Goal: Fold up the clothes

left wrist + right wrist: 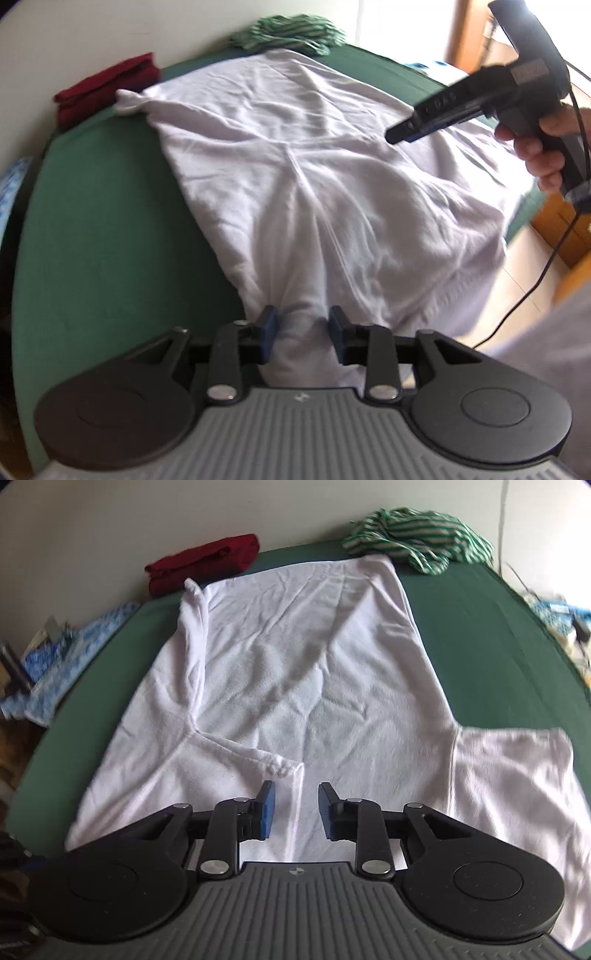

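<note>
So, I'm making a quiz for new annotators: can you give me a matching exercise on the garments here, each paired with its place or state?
Things:
1. white T-shirt
2. dark red garment
3. green-striped garment
4. left gripper

States:
A. crumpled at the far edge
B. folded by the wall
C. spread flat on the green surface
D. fabric bunched between its jaws

Pairs: 1-C, 2-B, 3-A, 4-D

A green table (480,635) carried the clothes. A white T-shirt (314,672) lay spread and wrinkled across its middle, one sleeve folded inward. At the far edge sat a folded dark red garment (203,563) to the left, and a crumpled green-and-white striped garment (417,541) touching the shirt's far corner.
</note>
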The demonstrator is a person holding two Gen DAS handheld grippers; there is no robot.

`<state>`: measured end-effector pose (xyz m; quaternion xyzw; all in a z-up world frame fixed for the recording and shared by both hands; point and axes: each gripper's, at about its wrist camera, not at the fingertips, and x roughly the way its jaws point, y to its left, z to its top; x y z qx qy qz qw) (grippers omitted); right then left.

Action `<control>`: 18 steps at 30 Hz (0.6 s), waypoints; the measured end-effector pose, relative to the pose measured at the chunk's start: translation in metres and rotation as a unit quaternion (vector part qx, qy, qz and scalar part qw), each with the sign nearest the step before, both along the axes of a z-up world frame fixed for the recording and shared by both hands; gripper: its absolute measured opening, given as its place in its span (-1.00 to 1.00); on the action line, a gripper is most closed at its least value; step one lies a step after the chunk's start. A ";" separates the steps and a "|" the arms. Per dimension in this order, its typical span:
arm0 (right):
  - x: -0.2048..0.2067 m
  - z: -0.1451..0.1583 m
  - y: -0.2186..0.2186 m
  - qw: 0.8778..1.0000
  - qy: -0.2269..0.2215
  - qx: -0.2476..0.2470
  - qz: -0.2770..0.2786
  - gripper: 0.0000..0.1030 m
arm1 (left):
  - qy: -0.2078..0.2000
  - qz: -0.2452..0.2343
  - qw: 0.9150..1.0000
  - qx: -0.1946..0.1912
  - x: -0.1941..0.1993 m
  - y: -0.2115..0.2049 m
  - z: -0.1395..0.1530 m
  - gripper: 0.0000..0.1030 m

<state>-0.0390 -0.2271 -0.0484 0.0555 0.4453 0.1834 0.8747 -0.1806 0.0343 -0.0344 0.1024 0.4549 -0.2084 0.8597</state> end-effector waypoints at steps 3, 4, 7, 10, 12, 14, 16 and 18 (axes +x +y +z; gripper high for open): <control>-0.010 -0.007 0.003 0.999 0.051 0.003 0.003 -0.32 | 0.015 -0.034 0.999 -0.003 0.007 0.007 0.002 -0.21; -0.016 -0.005 0.005 0.998 0.044 -0.030 0.011 -0.42 | 0.017 -0.045 0.999 -0.002 0.009 0.009 0.003 -0.17; -0.025 0.005 0.011 0.992 0.025 -0.122 0.021 -0.47 | 0.011 -0.071 0.997 -0.013 0.017 0.017 0.009 -0.10; 0.002 0.038 0.019 0.993 -0.009 -0.117 0.025 -0.47 | -0.021 -0.078 0.996 -0.038 0.037 0.021 0.023 -0.11; 0.040 0.064 0.046 0.994 -0.028 -0.093 0.054 -0.47 | -0.043 -0.080 0.995 -0.044 0.056 0.012 0.026 -0.10; 0.080 0.088 0.074 0.993 -0.046 -0.068 0.082 -0.42 | -0.063 -0.081 0.994 -0.049 0.076 0.004 0.028 -0.06; 0.129 0.099 0.111 0.992 -0.058 -0.044 0.100 -0.42 | -0.069 -0.067 0.995 -0.042 0.099 -0.008 0.020 -0.05; 0.156 0.086 0.141 0.990 -0.062 -0.051 0.112 -0.41 | -0.056 -0.040 0.997 -0.044 0.120 -0.013 0.007 -0.05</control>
